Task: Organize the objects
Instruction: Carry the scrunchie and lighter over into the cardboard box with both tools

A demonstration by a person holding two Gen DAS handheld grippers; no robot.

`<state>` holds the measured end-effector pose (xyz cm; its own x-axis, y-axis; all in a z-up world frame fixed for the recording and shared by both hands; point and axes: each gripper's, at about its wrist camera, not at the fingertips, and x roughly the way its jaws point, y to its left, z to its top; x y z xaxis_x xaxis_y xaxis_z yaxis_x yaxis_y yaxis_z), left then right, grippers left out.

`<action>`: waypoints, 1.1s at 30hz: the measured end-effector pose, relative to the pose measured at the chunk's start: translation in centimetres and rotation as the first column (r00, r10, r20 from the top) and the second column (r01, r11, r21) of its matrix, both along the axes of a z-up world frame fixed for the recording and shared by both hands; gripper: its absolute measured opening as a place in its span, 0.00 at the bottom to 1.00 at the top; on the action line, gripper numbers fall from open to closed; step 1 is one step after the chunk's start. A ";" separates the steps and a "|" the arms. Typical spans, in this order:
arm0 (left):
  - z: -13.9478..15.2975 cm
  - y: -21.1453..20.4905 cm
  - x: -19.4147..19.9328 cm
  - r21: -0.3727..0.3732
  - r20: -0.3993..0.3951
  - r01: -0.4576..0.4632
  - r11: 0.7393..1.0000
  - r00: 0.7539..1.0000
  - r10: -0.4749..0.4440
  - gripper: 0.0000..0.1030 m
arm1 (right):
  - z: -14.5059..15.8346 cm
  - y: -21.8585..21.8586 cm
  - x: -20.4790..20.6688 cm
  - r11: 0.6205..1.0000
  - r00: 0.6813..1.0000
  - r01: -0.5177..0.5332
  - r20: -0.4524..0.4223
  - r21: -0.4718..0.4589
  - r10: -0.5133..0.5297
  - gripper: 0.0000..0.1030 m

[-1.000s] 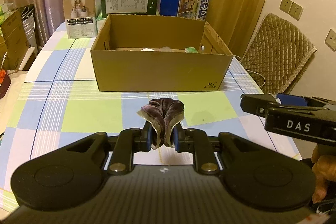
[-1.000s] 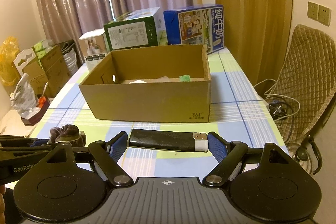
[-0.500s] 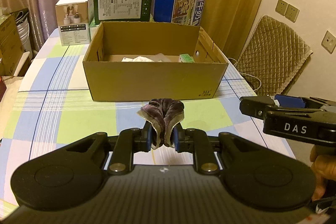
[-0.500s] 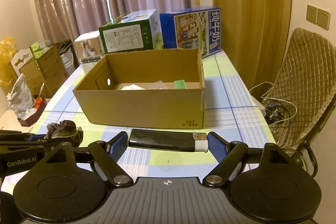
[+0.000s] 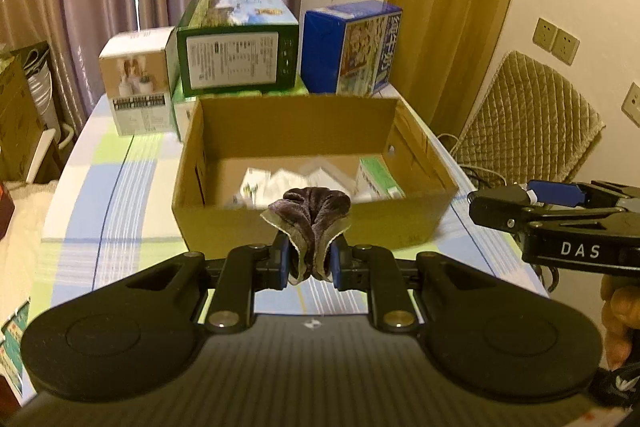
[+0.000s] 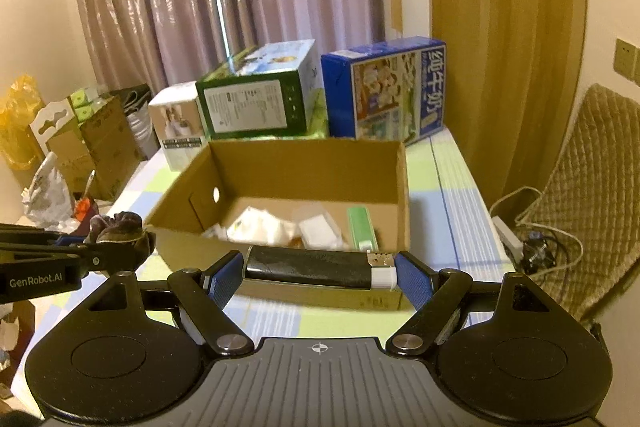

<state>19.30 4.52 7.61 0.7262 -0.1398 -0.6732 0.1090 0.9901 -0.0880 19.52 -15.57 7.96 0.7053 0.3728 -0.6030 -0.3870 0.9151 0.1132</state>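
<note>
My left gripper (image 5: 307,261) is shut on a dark purple velvet scrunchie (image 5: 310,215), held just in front of the near wall of an open cardboard box (image 5: 240,223). My right gripper (image 6: 320,273) is shut on a black lighter (image 6: 308,267) with a white and metal end, held crosswise before the same box (image 6: 188,239). Inside the box lie white packets (image 6: 260,227) and a green carton (image 6: 360,227). The left gripper with the scrunchie (image 6: 120,227) shows at the left of the right wrist view; the right gripper (image 5: 520,207) shows at the right of the left wrist view.
Behind the box stand a white carton (image 5: 138,83), a green carton (image 5: 238,55) and a blue milk carton (image 5: 352,47). The table wears a checked cloth (image 5: 112,195). A quilted chair (image 6: 588,195) and cables stand to the right; boxes and bags (image 6: 80,147) crowd the left.
Both grippers have risen and moved towards the box, so its inside now shows. Each still holds its object.
</note>
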 end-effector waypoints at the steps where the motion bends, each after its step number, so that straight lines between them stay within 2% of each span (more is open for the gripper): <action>1: 0.3 0.1 0.5 0.001 0.002 0.001 1.000 1.000 -0.001 0.15 | 0.3 0.2 0.6 1.000 1.000 -0.001 0.000 0.002 0.001 0.77; 6: 1.6 0.9 3.8 -0.008 -0.004 0.008 1.000 1.000 -0.008 0.15 | 1.4 1.2 3.8 1.000 1.000 -0.015 -0.009 0.002 0.015 0.77; 11: 1.5 1.2 6.4 0.010 -0.031 0.003 1.000 1.000 -0.002 0.15 | 1.5 1.9 6.7 0.999 0.998 -0.034 -0.053 0.006 0.034 0.77; 13: 1.2 1.3 7.3 0.014 -0.047 0.006 1.000 0.999 -0.006 0.15 | 1.5 2.1 8.0 0.999 0.996 -0.035 -0.077 0.020 0.037 0.77; 18: 0.1 1.4 9.4 0.029 -0.091 0.018 0.999 0.996 -0.015 0.15 | 1.2 2.9 10.2 0.998 0.992 -0.060 -0.113 -0.014 0.058 0.77; 27: -1.9 1.8 12.3 0.032 -0.172 0.032 0.999 0.985 -0.026 0.15 | -0.8 4.0 13.4 0.994 0.972 -0.097 -0.217 -0.043 0.085 0.77; 33: -2.7 2.0 13.7 0.030 -0.201 0.036 0.999 0.979 -0.029 0.15 | -1.4 4.6 14.9 0.994 0.966 -0.099 -0.246 -0.045 0.085 0.77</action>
<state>33.03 6.49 4.89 0.5715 -0.1357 -0.8093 0.1245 0.9892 -0.0779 34.42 -10.99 6.55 0.4991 0.3897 -0.7740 -0.4366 0.8846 0.1639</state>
